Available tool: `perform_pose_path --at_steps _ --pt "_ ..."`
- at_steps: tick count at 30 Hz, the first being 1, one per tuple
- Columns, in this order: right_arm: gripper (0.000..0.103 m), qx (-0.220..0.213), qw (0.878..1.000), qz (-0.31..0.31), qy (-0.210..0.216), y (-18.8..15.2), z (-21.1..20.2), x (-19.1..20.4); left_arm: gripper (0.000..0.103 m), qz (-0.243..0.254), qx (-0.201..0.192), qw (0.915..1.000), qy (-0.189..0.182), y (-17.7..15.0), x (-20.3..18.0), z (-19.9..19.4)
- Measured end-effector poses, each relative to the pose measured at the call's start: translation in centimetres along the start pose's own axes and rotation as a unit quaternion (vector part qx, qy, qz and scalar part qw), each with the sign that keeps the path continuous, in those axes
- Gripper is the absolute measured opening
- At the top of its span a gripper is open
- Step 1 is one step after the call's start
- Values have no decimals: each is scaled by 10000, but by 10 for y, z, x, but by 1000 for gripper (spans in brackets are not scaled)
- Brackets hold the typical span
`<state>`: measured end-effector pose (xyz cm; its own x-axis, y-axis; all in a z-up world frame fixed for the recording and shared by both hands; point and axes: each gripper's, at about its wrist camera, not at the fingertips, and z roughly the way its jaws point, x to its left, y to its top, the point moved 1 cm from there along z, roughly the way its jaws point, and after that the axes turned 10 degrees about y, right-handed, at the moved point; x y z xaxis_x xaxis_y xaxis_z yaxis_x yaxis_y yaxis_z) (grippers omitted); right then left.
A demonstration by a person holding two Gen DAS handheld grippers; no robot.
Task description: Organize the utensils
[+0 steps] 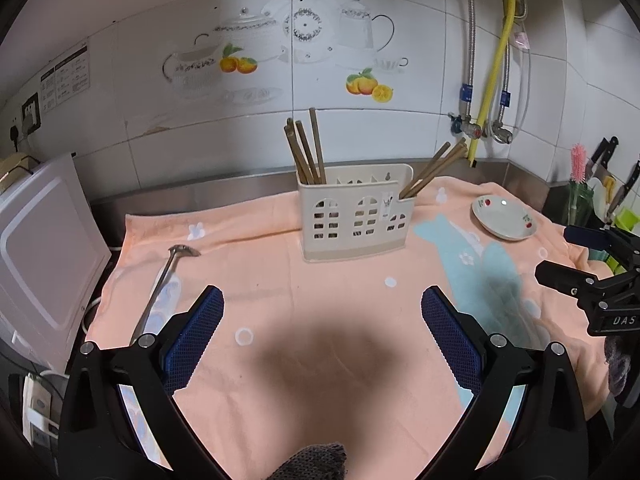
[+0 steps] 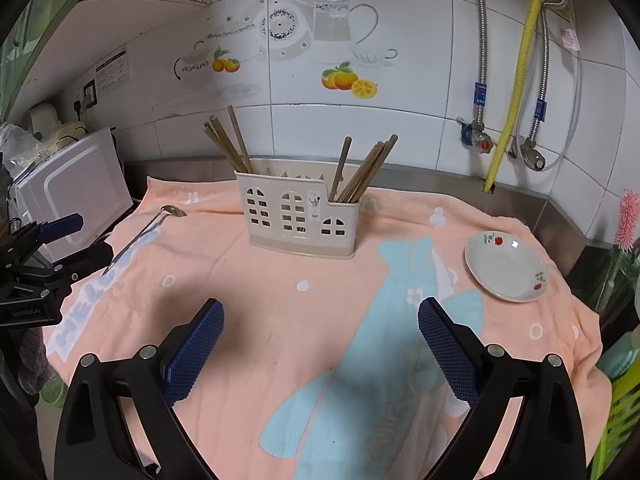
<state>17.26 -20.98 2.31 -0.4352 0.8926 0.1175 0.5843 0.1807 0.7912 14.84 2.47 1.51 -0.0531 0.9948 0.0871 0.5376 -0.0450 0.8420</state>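
Note:
A cream utensil holder (image 1: 354,216) (image 2: 298,216) stands at the back of the peach towel, with brown chopsticks (image 1: 306,152) (image 2: 230,140) upright in its left end and more chopsticks (image 1: 434,170) (image 2: 366,172) leaning out of its right end. A metal spoon (image 1: 160,280) (image 2: 140,234) lies on the towel at the left. My left gripper (image 1: 322,304) hovers open over the towel's front, the spoon just left of its left finger. My right gripper (image 2: 320,316) is open too, empty, in front of the holder.
A small white dish (image 1: 504,216) (image 2: 506,266) with red flowers sits on the towel at the right. A white appliance (image 1: 40,248) (image 2: 76,192) stands at the left edge. Pipes and valves run down the tiled wall. Knives (image 1: 604,156) and a pink brush (image 2: 628,218) are at the far right.

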Motion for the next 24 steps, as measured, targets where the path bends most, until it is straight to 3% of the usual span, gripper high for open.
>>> perform_pose_path --at_steps 24 --pt "95 11 9999 131 48 -31 -15 6 98 -84 264 9996 -59 -38 4 -7"
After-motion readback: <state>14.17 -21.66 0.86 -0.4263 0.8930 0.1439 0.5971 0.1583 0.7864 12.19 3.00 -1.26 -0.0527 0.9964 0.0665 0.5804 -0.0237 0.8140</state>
